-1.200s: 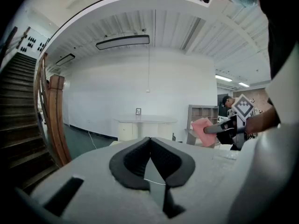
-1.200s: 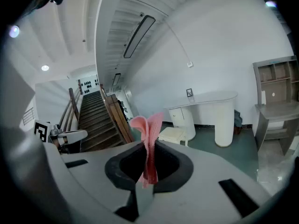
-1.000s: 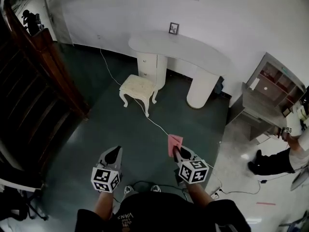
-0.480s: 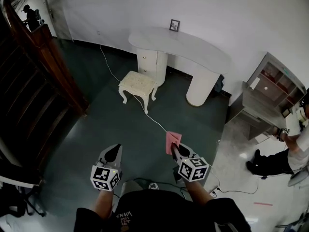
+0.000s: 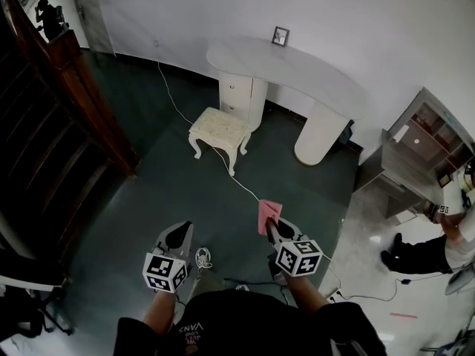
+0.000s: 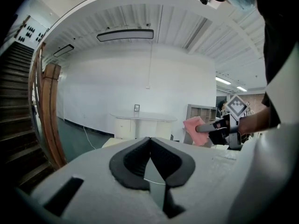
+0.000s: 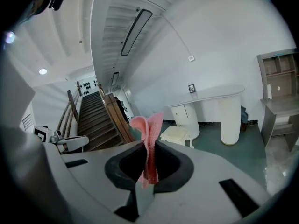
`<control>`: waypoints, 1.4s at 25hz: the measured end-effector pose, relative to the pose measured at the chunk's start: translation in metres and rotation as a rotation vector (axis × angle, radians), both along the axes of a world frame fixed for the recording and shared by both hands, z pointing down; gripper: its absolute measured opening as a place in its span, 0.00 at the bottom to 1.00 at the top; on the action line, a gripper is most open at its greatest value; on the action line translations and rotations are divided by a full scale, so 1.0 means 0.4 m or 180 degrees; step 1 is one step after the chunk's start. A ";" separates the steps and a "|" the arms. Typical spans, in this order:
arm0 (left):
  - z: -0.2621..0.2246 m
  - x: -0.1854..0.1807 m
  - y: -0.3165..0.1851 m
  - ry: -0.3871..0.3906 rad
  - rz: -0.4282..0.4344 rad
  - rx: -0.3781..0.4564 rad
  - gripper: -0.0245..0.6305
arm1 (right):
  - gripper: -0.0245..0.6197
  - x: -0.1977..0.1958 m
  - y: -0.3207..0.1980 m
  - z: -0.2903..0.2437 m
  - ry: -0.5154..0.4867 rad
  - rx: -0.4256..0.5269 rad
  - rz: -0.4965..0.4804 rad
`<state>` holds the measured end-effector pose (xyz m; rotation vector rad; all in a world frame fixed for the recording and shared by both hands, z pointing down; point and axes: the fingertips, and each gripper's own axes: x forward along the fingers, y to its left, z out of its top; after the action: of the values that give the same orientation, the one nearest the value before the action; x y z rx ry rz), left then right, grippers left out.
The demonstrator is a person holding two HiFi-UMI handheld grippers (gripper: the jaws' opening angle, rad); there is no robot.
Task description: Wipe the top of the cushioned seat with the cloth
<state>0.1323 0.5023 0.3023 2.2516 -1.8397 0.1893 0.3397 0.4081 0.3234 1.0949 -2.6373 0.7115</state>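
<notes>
- Head view: the cream cushioned stool with carved white legs (image 5: 219,128) stands on the dark green floor (image 5: 148,199), just in front of the curved white desk (image 5: 297,65) and well apart from both grippers.
  - The right gripper (image 5: 272,230) carries the pink knitted cloth (image 5: 269,215) upright at its tips, and the left gripper (image 5: 178,233) hangs beside it.
  - A thin white cable (image 5: 237,185) crosses the floor past the stool and on toward the person.
  - The step in hand looks to be the walk up to the seat. It would go best by stepping clear of the cable and stopping square to the stool's near side, so the right arm can reach the whole cushion.
- Left gripper view: the dark jaws meet at their tips with nothing between them. This gripper is free, so it could steady the stool's edge if the light seat slides under the wiping.
- Right gripper view: the jaws are clamped on the lower part of the cloth, and a folded flap stands above them. The stool shows beyond, just past that flap.
  - Only a narrow pinch holds the cloth, so the squeeze should stay firm.
  - Once at the seat, tilt the gripper down so the loose flap lies flat on the cushion rather than the hard jaw tips.
  - Sweep in overlapping passes from one edge to the other, pressing lightly so the cloth is not dragged out of the jaws.
</notes>
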 end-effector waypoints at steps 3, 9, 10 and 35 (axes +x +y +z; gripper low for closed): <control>-0.007 -0.072 -0.073 -0.0006 0.0094 0.0023 0.06 | 0.08 -0.066 -0.058 -0.003 0.0011 -0.0002 0.0110; -0.046 -0.242 -0.224 -0.0035 0.0261 0.0097 0.06 | 0.08 -0.218 -0.166 -0.037 -0.0037 0.0023 0.0308; -0.048 -0.265 -0.246 -0.0036 0.0286 0.0105 0.06 | 0.08 -0.240 -0.182 -0.041 -0.0047 0.0033 0.0338; -0.019 -0.471 -0.739 0.0023 0.0493 0.0010 0.06 | 0.08 -0.467 -0.648 0.036 0.0028 -0.0200 0.0457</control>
<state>-0.0562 0.2068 0.2945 2.3941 -1.6631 0.2040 0.1529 0.1490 0.3378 1.2758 -2.5300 0.8093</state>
